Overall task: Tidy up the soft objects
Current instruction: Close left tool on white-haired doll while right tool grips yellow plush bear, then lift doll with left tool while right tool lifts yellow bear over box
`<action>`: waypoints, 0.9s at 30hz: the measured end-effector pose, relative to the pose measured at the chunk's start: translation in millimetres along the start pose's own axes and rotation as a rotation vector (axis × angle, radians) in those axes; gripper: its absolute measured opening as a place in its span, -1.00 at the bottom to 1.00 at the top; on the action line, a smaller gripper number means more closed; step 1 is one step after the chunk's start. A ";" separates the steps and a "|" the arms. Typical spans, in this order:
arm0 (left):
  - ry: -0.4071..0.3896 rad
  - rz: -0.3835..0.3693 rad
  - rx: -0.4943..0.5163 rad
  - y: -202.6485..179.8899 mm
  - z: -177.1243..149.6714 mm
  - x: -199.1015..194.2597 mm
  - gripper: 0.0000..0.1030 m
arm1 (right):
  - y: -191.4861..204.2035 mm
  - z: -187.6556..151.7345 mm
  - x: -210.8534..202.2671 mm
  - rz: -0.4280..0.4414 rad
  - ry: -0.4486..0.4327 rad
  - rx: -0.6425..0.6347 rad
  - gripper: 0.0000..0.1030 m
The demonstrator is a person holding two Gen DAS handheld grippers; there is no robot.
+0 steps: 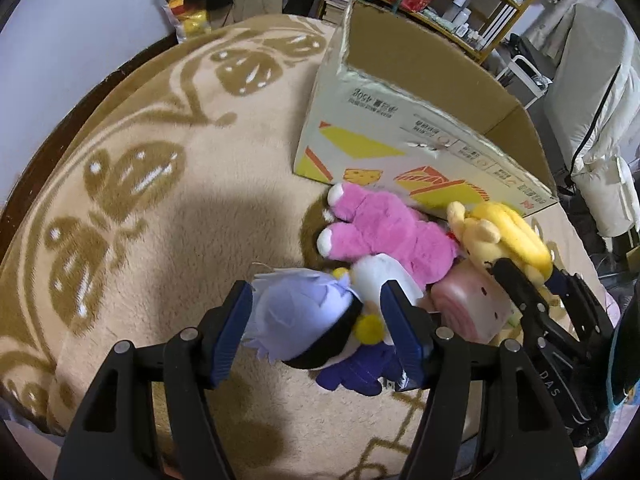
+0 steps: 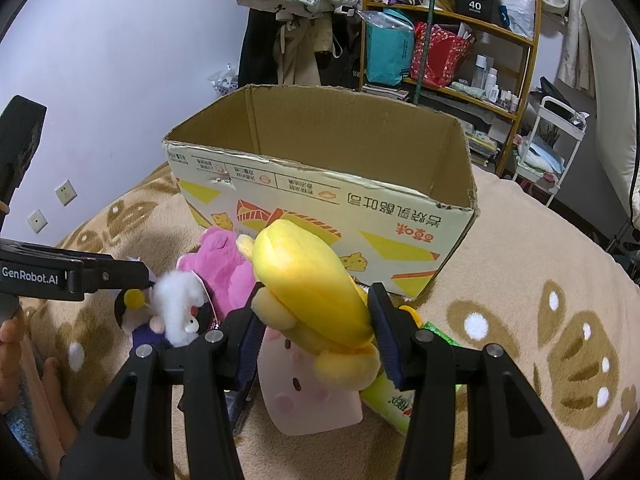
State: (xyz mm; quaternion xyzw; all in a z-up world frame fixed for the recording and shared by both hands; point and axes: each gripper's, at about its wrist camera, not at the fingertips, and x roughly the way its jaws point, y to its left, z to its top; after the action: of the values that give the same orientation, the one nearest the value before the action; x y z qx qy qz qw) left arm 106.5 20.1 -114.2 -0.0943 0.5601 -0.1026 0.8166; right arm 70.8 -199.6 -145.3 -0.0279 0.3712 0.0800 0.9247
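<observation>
A doll with lavender hair, a black band and a purple body (image 1: 304,320) lies on the blanket, and my left gripper (image 1: 320,332) is shut on it, blue pads against both its sides. My right gripper (image 2: 316,340) is shut on a yellow plush (image 2: 312,280), held just above a pale pink square plush with a face (image 2: 308,396). A pink furry plush (image 1: 384,232) and a white fluffy one (image 2: 176,304) lie between the two grippers. Behind them stands an open cardboard box (image 2: 320,204), whose floor is hidden. The right gripper (image 1: 528,276) also shows at the right edge of the left wrist view.
A beige blanket with brown leaf patterns (image 1: 160,220) covers the surface. A green packet (image 2: 392,400) lies under the right gripper. A wooden shelf (image 2: 460,60), hanging coats and a white cart (image 2: 552,148) stand beyond the box. A person's hand (image 2: 12,336) is at the left.
</observation>
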 end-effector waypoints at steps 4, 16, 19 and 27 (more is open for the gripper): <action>0.003 -0.045 -0.040 6.4 1.6 1.6 -0.22 | 3.0 1.7 -0.3 0.007 -0.003 -0.019 0.01; 0.056 -0.074 -0.048 8.6 7.3 14.2 0.17 | 9.0 0.7 0.7 0.008 0.008 -0.043 0.01; 0.055 -0.040 -0.017 3.1 5.0 17.1 0.16 | 10.2 0.7 1.4 0.005 0.010 -0.049 0.01; 0.038 -0.038 -0.026 7.4 2.8 13.8 -0.10 | 10.8 0.3 1.7 0.006 0.009 -0.047 0.01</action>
State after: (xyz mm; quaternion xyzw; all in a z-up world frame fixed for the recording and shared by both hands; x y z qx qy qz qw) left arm 114.5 23.5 -127.5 -0.1135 0.5750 -0.1129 0.8024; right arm 70.4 -188.8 -146.1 -0.0487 0.3735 0.0916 0.9218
